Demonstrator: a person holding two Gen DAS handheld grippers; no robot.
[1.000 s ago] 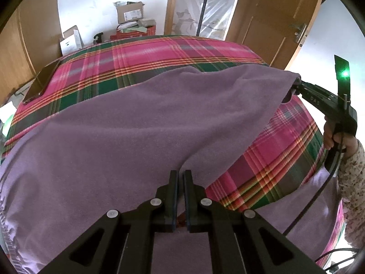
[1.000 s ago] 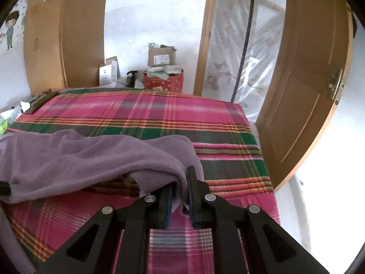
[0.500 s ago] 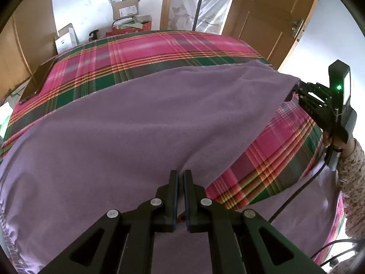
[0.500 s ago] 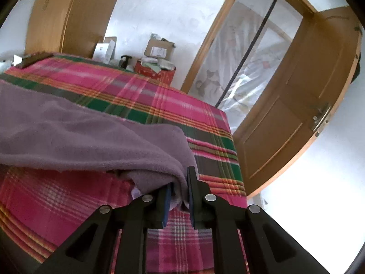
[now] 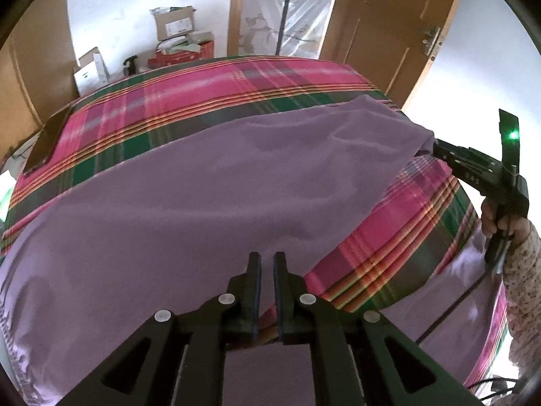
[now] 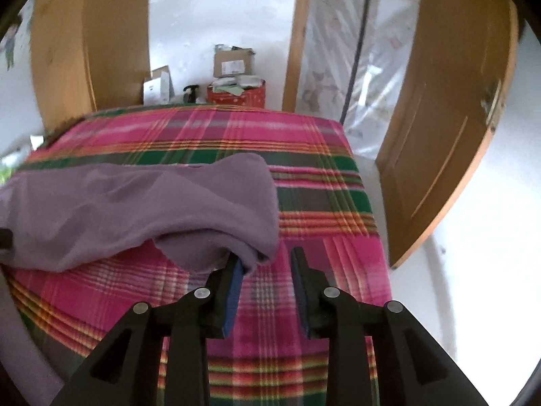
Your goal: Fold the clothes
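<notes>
The right gripper (image 6: 265,264) has its jaws opening, a clear gap between the pads; the folded corner of the purple garment (image 6: 142,206) lies against its left finger only, no longer pinched. The left gripper (image 5: 266,270) has its jaws also opening, though only a narrow slit shows; the garment's near edge (image 5: 189,203) lies just at the fingertips, and whether any cloth is caught there cannot be told. The garment is spread on the plaid bedcover (image 5: 209,101), folded over on itself, its long axis running across the bed from the left gripper's side to the corner at the right gripper, which a hand (image 5: 503,226) in a patterned sleeve holds.
</notes>
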